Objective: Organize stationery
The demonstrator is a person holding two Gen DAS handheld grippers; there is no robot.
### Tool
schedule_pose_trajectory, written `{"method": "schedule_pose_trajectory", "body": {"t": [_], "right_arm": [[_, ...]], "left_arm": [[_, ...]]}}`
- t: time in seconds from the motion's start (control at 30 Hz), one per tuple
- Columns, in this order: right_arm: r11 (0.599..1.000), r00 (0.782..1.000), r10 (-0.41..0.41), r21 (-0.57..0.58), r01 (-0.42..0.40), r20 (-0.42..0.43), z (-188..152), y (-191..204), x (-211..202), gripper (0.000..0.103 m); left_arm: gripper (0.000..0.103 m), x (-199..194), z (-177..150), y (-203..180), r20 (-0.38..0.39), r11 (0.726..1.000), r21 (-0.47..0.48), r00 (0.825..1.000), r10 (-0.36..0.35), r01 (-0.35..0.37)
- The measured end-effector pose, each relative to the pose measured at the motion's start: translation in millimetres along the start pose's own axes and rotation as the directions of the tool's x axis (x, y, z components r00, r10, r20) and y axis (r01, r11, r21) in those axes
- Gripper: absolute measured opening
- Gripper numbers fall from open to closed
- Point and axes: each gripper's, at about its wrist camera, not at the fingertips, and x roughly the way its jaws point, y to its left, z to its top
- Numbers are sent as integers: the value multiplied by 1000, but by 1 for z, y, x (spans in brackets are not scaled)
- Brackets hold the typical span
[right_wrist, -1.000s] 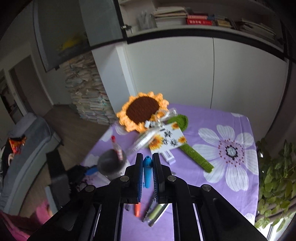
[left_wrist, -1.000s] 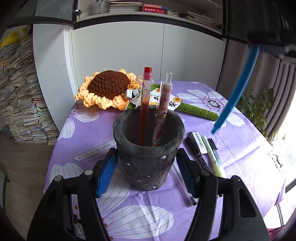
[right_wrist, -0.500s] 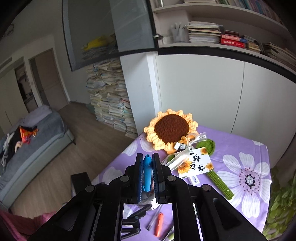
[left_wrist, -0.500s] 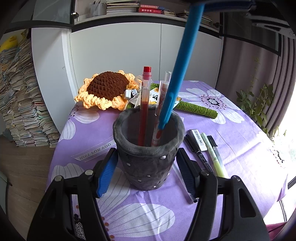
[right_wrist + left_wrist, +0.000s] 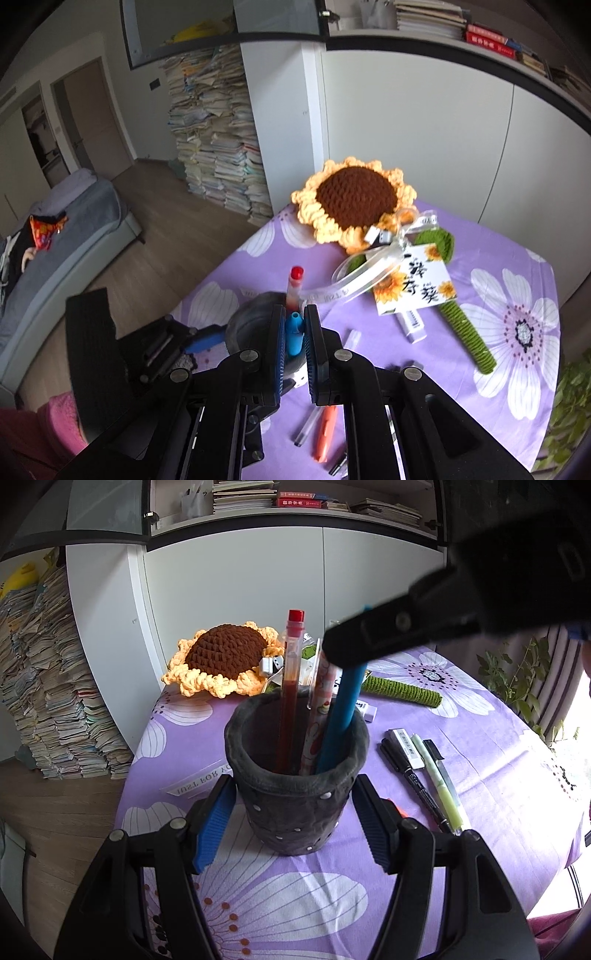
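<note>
Blue pen point(image 5: 294, 331), clenched in right gripper point(image 5: 295, 332), enters cup point(image 5: 295, 775) braced between left gripper point(image 5: 291, 821) pads; next, release.

We find a home living room: a grey sofa point(image 5: 70, 236), floor-stacked books point(image 5: 218, 147), white cabinets point(image 5: 380, 587) under bookshelves point(image 5: 295, 502), and a floral-clothed table point(image 5: 498, 775).

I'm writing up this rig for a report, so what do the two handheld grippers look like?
Both match: the left gripper and right gripper have glossy black plastic frames with round silver screw heads at the joints, and two fingers faced with ribbed blue pads. No cables or sleeves are visible.
</note>
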Motion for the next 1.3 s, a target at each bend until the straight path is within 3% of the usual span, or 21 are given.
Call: {"method": "schedule_pose_trajectory", "body": {"t": [0.2, 0.4, 0.5, 0.6, 0.7, 0.87, 1.3], "right_arm": [[999, 998, 34, 28, -33, -43, -9, -4, 6, 11], [995, 1000, 28, 96, -29, 10, -17, -25, -20, 11], [988, 999, -41, 150, 41, -3, -27, -47, -26, 11], [956, 989, -123, 257, 140, -80, -42, -82, -17, 11], [913, 966, -184, 332, 237, -183, -62, -112, -3, 11], [886, 953, -150, 393, 248, -262, -85, -133, 17, 11], [881, 947, -102, 415, 228, -305, -86, -131, 46, 11]], "left_arm": [[64, 2, -2, 3, -11, 1000, -15, 1000, -2, 2], [64, 0, 2, 3, 4, 1000, -11, 1000, -5, 5], [64, 0, 4, 3, 11, 1000, -15, 1000, -5, 5], [64, 1, 5, 2, 16, 1000, -15, 1000, -5, 5], [64, 1, 5, 1, 19, 1000, -16, 1000, -5, 5], [64, 2, 3, 0, 15, 1000, -12, 1000, -4, 4], [72, -3, 7, 1, 44, 1000, -17, 999, -14, 15]]}}
